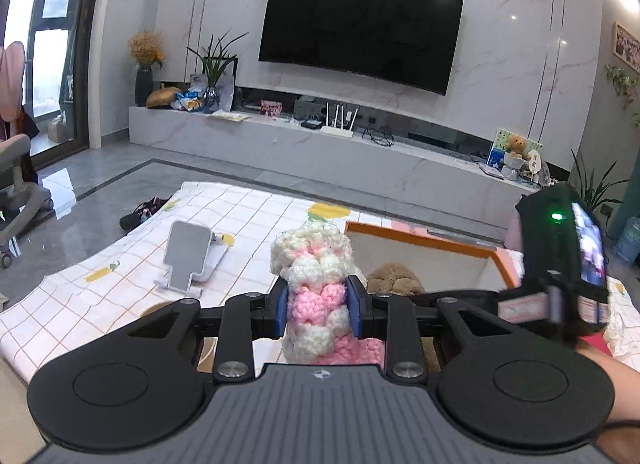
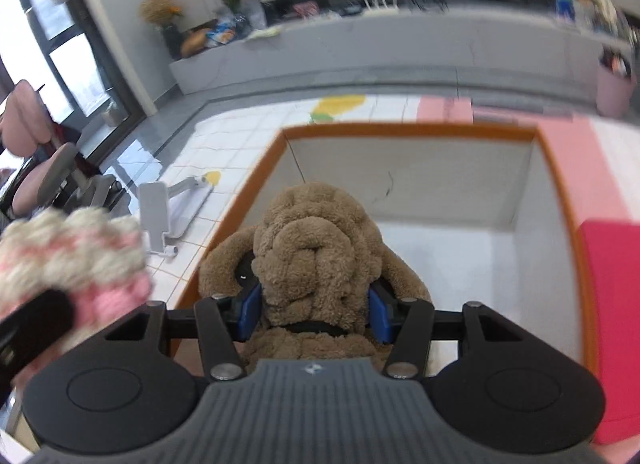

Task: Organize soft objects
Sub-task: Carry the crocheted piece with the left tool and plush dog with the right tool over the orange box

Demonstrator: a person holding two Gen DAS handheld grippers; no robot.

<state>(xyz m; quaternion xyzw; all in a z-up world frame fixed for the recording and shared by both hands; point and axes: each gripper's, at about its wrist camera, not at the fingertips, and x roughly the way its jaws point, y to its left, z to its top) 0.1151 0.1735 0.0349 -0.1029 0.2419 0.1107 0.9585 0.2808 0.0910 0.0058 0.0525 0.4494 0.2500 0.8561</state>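
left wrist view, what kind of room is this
Most likely a home living room: a big wall-mounted TV hangs over a long marble media console with potted plants, and a checked cloth covers the table.

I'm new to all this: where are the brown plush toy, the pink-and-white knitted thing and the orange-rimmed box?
brown plush toy (image 2: 316,240): right wrist view, its fuzzy middle.
pink-and-white knitted thing (image 1: 316,296): left wrist view, pink band.
orange-rimmed box (image 2: 408,130): right wrist view, far rim.

black grippers (image 1: 320,306); blue pads (image 1: 282,310)
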